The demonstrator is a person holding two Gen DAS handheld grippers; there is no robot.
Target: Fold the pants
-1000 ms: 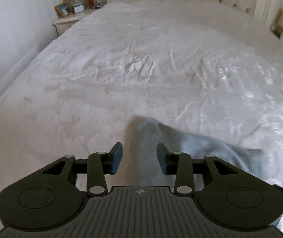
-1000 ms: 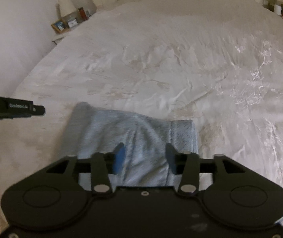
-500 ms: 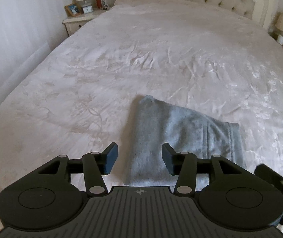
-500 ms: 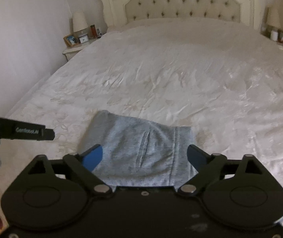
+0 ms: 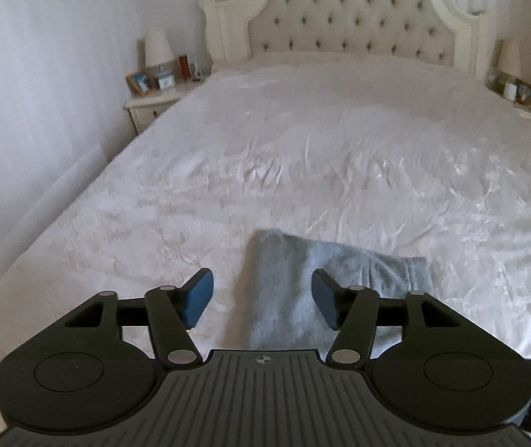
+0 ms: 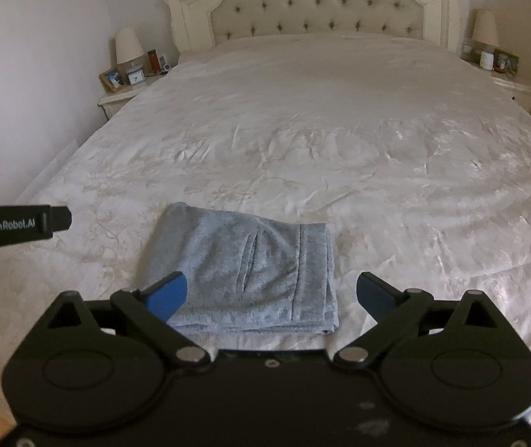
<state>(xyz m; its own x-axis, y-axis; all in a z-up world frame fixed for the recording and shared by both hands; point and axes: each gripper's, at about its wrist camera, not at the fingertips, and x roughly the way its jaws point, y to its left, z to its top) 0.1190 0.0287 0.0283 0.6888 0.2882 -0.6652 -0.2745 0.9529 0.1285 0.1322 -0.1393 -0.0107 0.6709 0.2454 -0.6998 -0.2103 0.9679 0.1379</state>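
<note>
The grey pants (image 6: 243,264) lie folded into a compact rectangle near the foot of the white bed (image 6: 340,141). My right gripper (image 6: 271,294) hovers above and behind them, jaws spread wide and still opening, with nothing pinched. In the left wrist view the same folded pants (image 5: 302,279) lie below my left gripper (image 5: 261,298), whose jaws are opening and hold nothing. The left gripper's body shows as a black bar (image 6: 16,225) at the left edge of the right wrist view.
A tufted cream headboard (image 6: 314,3) stands at the far end. Nightstands with lamps and small items flank the bed, one on the left (image 6: 127,82) and one on the right (image 6: 496,67). A white wall (image 5: 42,111) runs close along the bed's left side.
Both grippers have pulled back and risen from the pants, so more of the bed and the headboard shows. Both sets of jaws have spread wider, the right one much more.
</note>
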